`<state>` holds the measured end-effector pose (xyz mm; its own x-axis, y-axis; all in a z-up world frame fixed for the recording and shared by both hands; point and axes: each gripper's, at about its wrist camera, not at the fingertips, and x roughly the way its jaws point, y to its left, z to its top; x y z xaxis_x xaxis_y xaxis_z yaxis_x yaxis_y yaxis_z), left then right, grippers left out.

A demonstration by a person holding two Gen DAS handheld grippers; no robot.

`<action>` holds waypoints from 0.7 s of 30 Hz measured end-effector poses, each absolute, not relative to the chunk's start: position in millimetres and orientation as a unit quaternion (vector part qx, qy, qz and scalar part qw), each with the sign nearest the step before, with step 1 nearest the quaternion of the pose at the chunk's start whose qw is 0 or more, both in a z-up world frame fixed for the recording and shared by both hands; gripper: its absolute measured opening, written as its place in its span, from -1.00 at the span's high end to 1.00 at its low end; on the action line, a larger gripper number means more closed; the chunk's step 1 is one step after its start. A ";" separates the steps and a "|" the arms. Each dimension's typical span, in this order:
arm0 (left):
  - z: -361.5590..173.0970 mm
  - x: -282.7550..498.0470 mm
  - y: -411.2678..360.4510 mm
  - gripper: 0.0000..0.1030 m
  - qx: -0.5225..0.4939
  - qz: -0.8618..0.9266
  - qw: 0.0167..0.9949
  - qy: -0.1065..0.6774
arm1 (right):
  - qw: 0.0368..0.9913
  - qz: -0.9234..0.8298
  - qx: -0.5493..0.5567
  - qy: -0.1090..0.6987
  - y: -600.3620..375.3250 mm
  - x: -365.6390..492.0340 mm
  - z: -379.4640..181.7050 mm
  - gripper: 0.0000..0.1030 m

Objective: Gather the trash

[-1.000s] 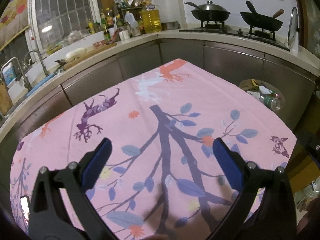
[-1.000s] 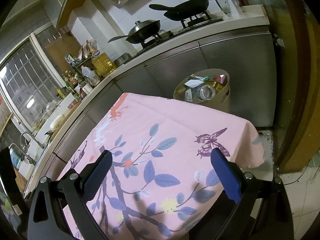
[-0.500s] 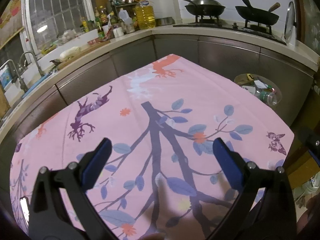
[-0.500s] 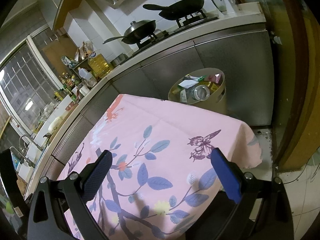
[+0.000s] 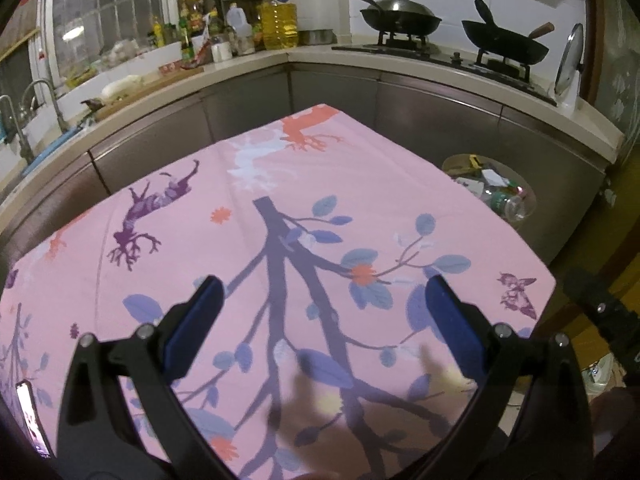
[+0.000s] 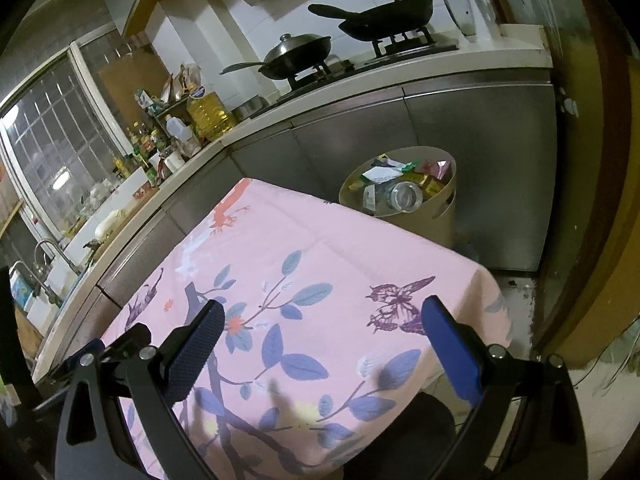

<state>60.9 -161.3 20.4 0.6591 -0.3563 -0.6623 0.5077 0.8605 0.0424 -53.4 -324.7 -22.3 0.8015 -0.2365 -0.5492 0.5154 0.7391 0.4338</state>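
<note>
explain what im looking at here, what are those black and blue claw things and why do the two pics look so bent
Each picture comes from a fisheye camera on a hand-held gripper, which bends the view. A person carries one per hand. The left gripper and right gripper both stand open, holding nothing. Below them lies a pink tablecloth printed with branches; no loose trash shows on it. Beside the table stands a trash bin already holding a plastic bottle and wrappers. Behind are the kitchen counter and two woks.

At right in our left view, the pink floral tablecloth [image 5: 280, 200] hides the near side of the round beige trash bin [image 5: 516, 188]; its crumpled contents blur together.
</note>
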 end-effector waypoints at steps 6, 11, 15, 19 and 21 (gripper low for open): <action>20.6 51.1 -167.7 -0.88 0.113 -0.253 0.901 0.334 | 0.896 -0.216 0.294 0.255 -332.0 -58.1 -25.8 -0.85; 20.4 50.7 -168.4 -0.88 0.110 -0.257 0.899 0.337 | 0.893 -0.226 0.291 0.257 -333.7 -64.7 -25.9 -0.84; 20.3 52.9 -164.9 -0.88 0.102 -0.257 0.898 0.343 | 0.891 -0.226 0.294 0.261 -333.4 -64.2 -27.6 -0.85; 20.0 55.3 -159.1 -0.88 0.098 -0.247 0.901 0.343 | 0.891 -0.223 0.289 0.270 -329.7 -58.8 -28.7 -0.84; 19.6 56.3 -156.9 -0.88 0.097 -0.244 0.902 0.342 | 0.890 -0.221 0.291 0.274 -328.1 -57.0 -28.6 -0.85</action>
